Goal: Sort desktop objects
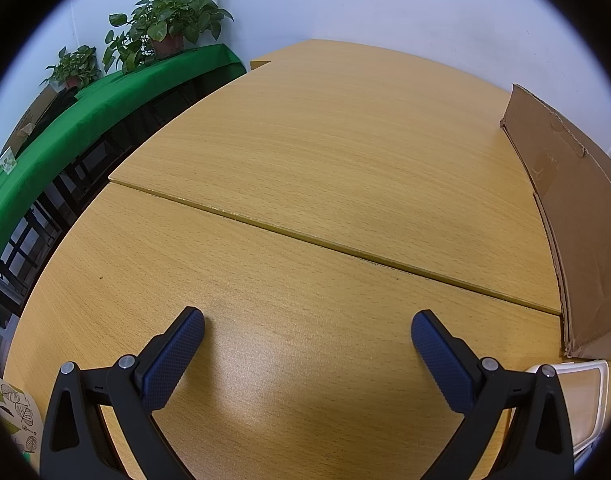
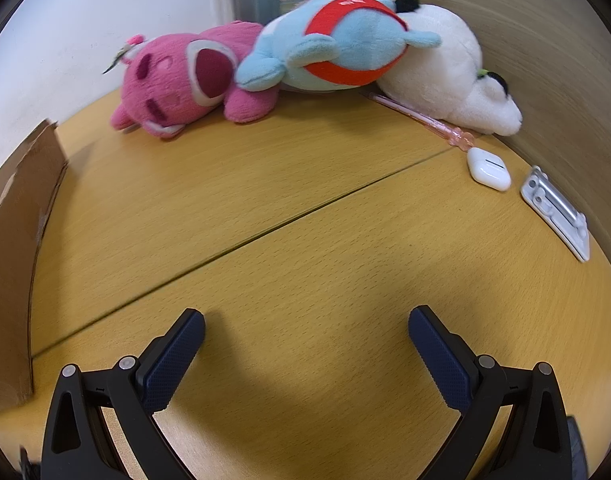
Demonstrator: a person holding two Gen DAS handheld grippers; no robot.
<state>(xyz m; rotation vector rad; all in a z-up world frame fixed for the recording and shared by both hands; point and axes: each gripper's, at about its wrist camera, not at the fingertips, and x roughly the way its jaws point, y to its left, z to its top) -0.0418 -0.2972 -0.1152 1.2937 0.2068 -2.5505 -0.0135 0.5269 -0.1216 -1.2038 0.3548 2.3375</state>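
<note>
In the right wrist view, a pink plush bear [image 2: 177, 80], a blue plush with a red band [image 2: 329, 44] and a white plush [image 2: 449, 76] lie together at the far side of the wooden table [image 2: 289, 184]. A pink pen [image 2: 425, 120], a white earbud case [image 2: 488, 169] and a silver metal clip [image 2: 555, 212] lie at the right. My right gripper [image 2: 306, 326] is open and empty, low over the table. My left gripper [image 1: 307, 328] is open and empty over bare wood [image 1: 305, 160].
A cardboard box stands at the right in the left wrist view [image 1: 577, 216] and at the left in the right wrist view [image 2: 13, 264]. A white tray [image 1: 585, 400] lies under it. A leaf-print packet [image 1: 13, 412] sits bottom left. Potted plants [image 1: 169, 20] stand on a green-covered table [image 1: 105, 96].
</note>
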